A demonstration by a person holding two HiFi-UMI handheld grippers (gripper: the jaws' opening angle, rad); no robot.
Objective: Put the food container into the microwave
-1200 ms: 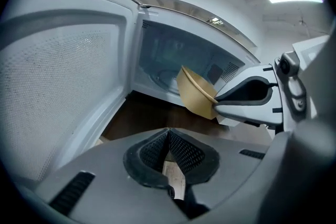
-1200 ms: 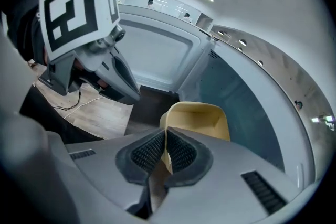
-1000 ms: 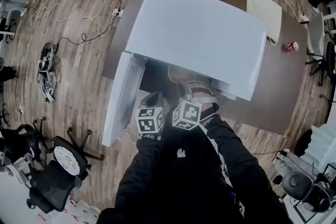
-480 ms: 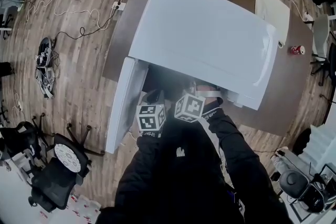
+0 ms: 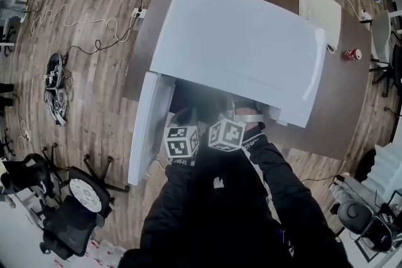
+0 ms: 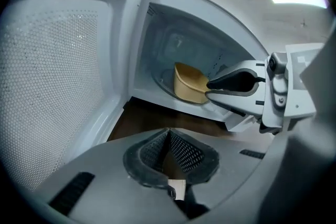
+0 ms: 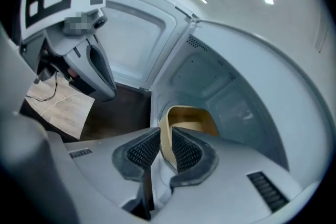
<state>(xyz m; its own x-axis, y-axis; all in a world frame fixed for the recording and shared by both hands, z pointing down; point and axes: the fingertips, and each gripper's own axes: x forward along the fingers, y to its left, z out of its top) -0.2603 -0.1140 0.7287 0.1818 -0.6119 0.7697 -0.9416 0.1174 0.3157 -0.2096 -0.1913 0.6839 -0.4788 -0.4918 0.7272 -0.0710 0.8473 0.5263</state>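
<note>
White microwave (image 5: 239,47): sits on a dark brown table (image 5: 339,116), seen from above in the head view; the cavity faces the person.
Door (image 5: 151,122): swung wide open on the person's left – its perforated inner panel fills the left side of the left gripper view.
Tan food container (image 6: 190,84): inside the cavity, over the round glass turntable (image 6: 160,81); whether its base touches the glass, I cannot tell. It is open-topped, and nothing can be made out inside it from the right gripper view.
Right gripper (image 7: 161,147): reaches into the mouth of the cavity, its jaws clamped on the near wall of the food container, one ribbed pad (image 7: 143,152) outside the wall and the other inside. The left gripper view shows a dark jaw tip of this gripper touching the container's right side.
Left gripper (image 6: 168,136): held just outside the cavity, beside the open door and left of the right gripper – jaws closed together, with nothing between them.
Arms: both in black sleeves, close side by side in front of the microwave (the marker cubes nearly touch in the head view).
Around the table: a red can (image 5: 350,54) near the far right edge, an office chair (image 5: 81,198) and loose cables (image 5: 81,28) on the wood floor (image 5: 81,103).
</note>
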